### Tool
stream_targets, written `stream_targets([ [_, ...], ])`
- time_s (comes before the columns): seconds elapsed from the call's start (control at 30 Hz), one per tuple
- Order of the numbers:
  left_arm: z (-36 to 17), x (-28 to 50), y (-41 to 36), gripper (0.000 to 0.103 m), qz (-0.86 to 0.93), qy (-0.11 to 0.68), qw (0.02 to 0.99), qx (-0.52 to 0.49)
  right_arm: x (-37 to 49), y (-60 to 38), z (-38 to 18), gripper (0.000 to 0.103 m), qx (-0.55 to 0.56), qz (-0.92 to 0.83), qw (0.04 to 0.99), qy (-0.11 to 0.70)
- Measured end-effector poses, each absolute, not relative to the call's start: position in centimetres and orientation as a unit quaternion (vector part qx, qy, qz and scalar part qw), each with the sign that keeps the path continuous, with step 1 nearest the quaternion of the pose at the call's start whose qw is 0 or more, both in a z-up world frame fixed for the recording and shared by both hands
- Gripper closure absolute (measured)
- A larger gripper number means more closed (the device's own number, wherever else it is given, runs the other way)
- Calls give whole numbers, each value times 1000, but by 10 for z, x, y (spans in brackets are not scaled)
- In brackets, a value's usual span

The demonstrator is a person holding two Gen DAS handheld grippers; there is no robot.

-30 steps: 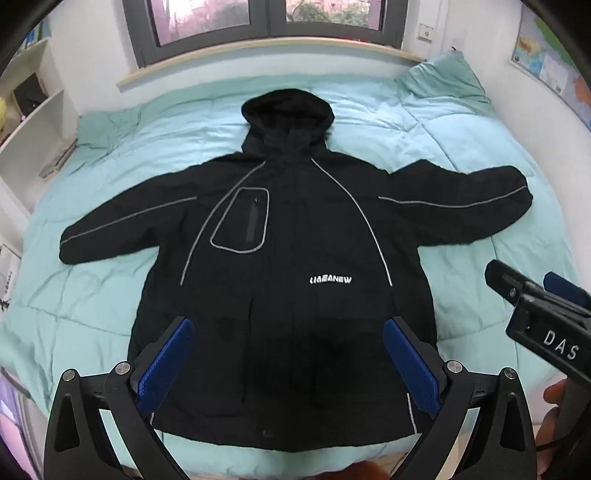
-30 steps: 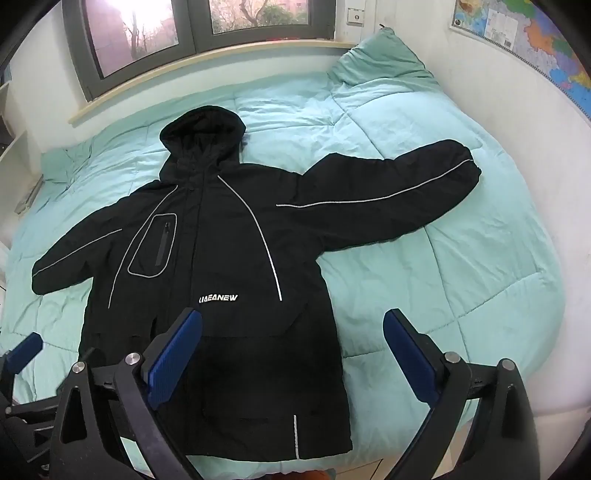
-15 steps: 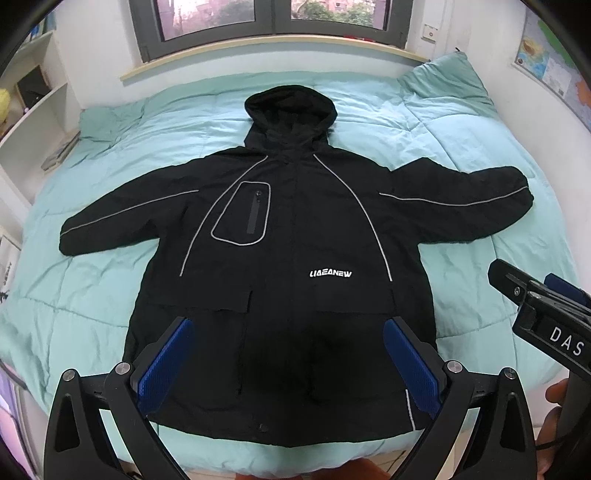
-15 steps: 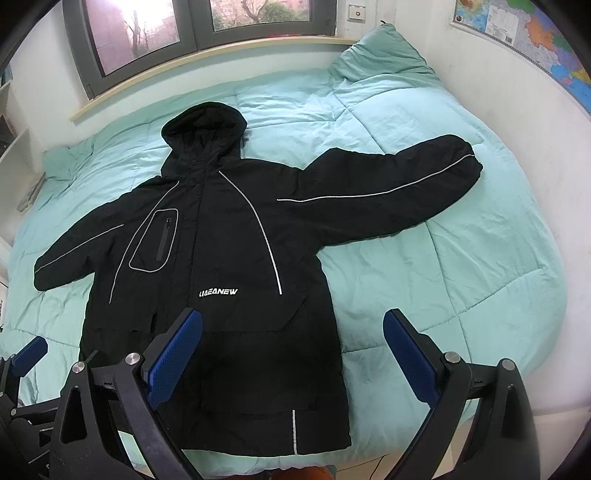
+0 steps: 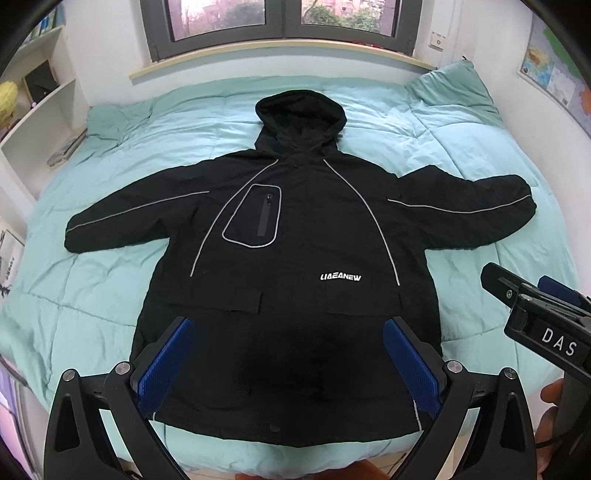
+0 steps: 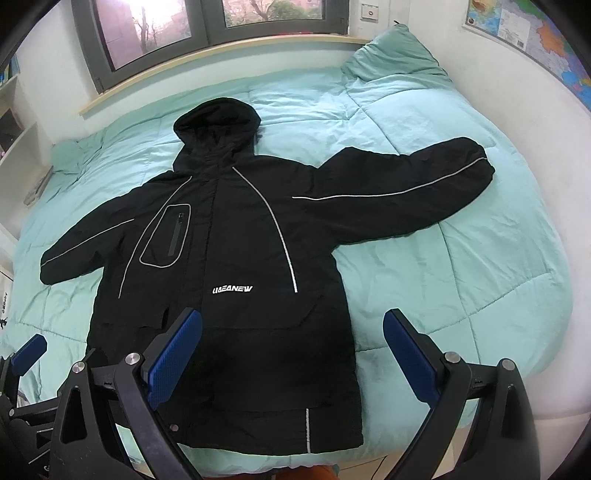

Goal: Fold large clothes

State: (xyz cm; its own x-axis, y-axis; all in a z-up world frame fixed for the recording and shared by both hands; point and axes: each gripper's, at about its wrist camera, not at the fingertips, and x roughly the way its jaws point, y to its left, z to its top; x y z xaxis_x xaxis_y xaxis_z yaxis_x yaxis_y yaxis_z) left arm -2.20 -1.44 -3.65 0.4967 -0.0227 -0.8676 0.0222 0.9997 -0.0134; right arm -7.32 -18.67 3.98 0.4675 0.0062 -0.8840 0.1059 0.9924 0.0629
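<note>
A large black hooded jacket with grey piping lies flat, front up, on the bed, both sleeves spread out; it also shows in the right wrist view. My left gripper is open and empty, held above the jacket's lower hem. My right gripper is open and empty, above the jacket's lower right edge. The right gripper's body shows at the right of the left wrist view. The left gripper's blue fingertip shows at the left edge of the right wrist view.
A mint green quilt covers the bed, with a pillow at the far right corner. A window sill runs behind the bed. White shelves stand at the left. A wall with a map is at the right.
Both grippers have drawn back and tilted slightly, so the jacket sits a little lower and more centred in each view. Both jaws stay open. The jacket has not moved.
</note>
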Motion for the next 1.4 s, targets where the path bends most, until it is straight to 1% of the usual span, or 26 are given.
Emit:
stream_targets([
  [0.47, -27, -10, 26, 1, -37, 493, 869, -13, -62, -145, 48, 4, 55, -28, 855, 515],
  [0.83, -21, 11, 93, 1, -34, 488, 871, -43, -50, -86, 60, 4, 49, -26, 861, 506],
  [1.1, -31, 28, 148, 1, -33, 493, 868, -55, -45, -39, 61, 4, 55, -33, 864, 500],
  [1.27, -38, 40, 166, 1, -44, 495, 866, -52, -45, -48, 62, 4, 71, -75, 867, 488],
  [1.4, -43, 52, 159, 1, -58, 497, 864, -51, -42, -87, 63, 4, 82, -124, 865, 480],
])
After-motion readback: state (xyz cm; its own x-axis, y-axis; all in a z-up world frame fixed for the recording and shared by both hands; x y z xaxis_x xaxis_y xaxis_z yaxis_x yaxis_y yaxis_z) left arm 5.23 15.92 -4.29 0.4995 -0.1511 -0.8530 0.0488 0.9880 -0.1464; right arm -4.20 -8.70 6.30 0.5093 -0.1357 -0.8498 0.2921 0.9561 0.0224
